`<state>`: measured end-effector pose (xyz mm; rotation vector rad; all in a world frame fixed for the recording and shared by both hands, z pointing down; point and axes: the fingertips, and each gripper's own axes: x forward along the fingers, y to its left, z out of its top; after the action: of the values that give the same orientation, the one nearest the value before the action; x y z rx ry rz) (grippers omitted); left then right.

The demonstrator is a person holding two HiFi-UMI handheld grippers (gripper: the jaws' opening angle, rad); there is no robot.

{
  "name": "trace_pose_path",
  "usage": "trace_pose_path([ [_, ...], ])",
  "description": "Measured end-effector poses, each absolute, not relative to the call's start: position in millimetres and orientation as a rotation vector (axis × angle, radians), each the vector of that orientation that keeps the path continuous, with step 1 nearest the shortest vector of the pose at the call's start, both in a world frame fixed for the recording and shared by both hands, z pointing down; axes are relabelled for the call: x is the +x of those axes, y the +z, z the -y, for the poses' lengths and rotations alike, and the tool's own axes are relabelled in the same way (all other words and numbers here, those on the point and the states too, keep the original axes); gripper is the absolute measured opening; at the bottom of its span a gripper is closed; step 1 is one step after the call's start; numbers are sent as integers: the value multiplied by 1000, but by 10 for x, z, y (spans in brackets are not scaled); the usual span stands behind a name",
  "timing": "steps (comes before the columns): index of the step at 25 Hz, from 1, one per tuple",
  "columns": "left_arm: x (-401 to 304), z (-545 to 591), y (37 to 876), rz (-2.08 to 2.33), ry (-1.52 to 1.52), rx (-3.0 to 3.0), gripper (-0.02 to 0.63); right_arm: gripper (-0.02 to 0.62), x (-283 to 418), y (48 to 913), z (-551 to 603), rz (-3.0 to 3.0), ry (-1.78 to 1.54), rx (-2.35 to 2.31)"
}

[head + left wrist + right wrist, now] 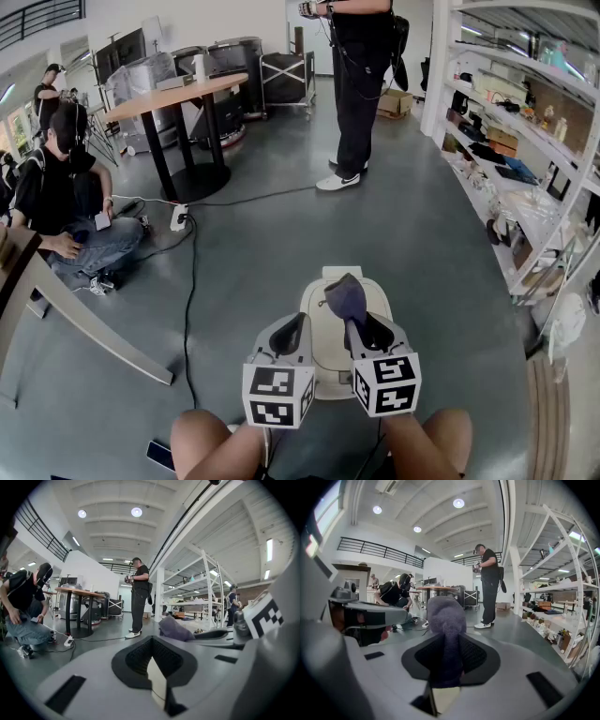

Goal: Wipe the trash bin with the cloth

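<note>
Left gripper and right gripper set side by side above the trash bin, cloth pinched between the right jaws, standing person beyond, table far left, shelving right.

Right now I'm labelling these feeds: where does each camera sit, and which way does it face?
Head view: on the head, facing steeply down at the trash bin; left gripper, right gripper, knees show.
Left gripper view: forward along its shut jaws.
Right gripper view: forward along jaws holding the cloth.
All share the standing person.
</note>
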<state>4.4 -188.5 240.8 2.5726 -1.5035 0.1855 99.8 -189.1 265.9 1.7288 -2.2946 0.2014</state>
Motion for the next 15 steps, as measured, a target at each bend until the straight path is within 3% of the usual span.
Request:
trace_pose_path([
  [15, 54, 3010, 2272, 1485, 347, 2531, 0, 92, 989, 2850, 2912, 2204, 366, 1530],
])
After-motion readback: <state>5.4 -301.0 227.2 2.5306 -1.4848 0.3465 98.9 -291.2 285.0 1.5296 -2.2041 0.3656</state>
